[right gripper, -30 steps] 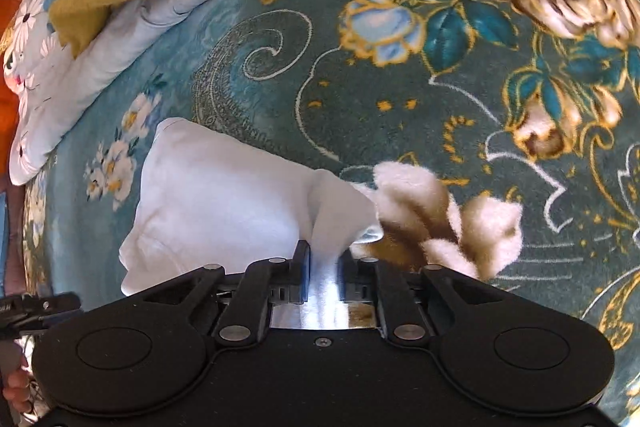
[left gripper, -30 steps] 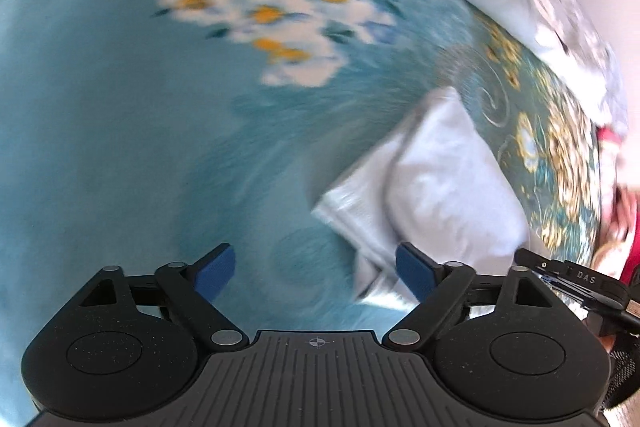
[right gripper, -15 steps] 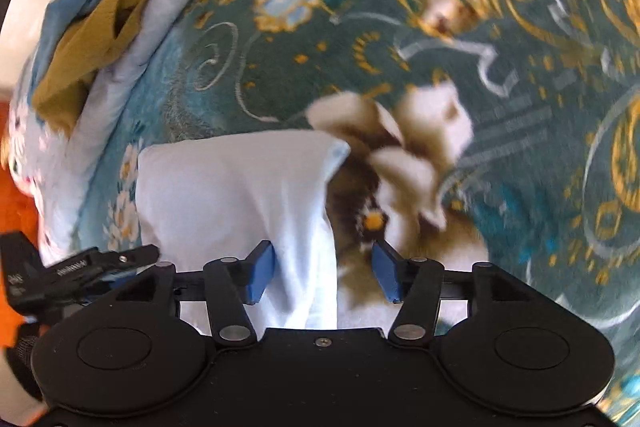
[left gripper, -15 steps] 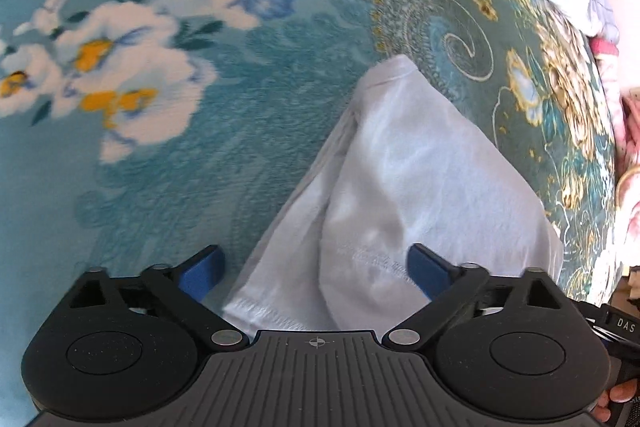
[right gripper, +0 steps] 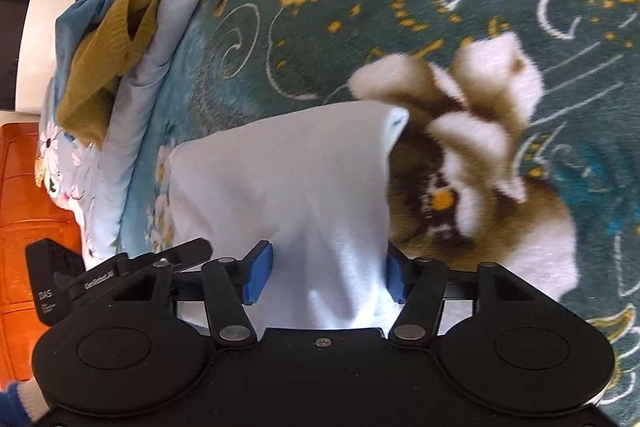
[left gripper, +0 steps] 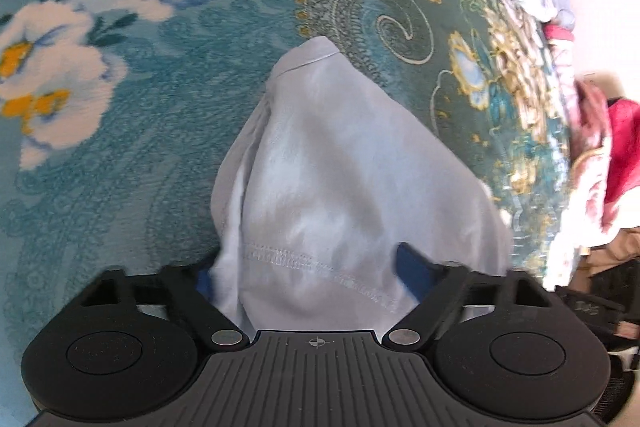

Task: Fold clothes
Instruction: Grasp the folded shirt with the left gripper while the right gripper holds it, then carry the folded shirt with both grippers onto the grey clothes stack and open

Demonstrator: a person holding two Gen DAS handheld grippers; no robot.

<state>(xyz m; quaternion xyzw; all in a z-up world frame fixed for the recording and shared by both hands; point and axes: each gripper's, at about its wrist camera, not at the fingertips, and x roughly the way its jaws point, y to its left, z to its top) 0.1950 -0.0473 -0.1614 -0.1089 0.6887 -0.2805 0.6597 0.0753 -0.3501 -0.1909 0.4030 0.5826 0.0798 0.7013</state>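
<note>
One folded white garment (left gripper: 352, 163) is laid on the teal floral blanket (left gripper: 132, 155), near the blanket's edge, where a pale flowered quilt (right gripper: 160, 75) is bunched. Two grippers are tilted steeply down over it: the left gripper (left gripper: 308, 267) is closing with the stitched hem between its blue pads, which are not seen pressing the cloth, and the right gripper (right gripper: 324, 275) is held half open astride the garment's near edge. Only the right wrist view shows a mustard cloth (right gripper: 116, 39) and a blue one (right gripper: 80, 27) on the quilt; only the left shows red fabric (left gripper: 624, 143) beyond the blanket's far corner.
</note>
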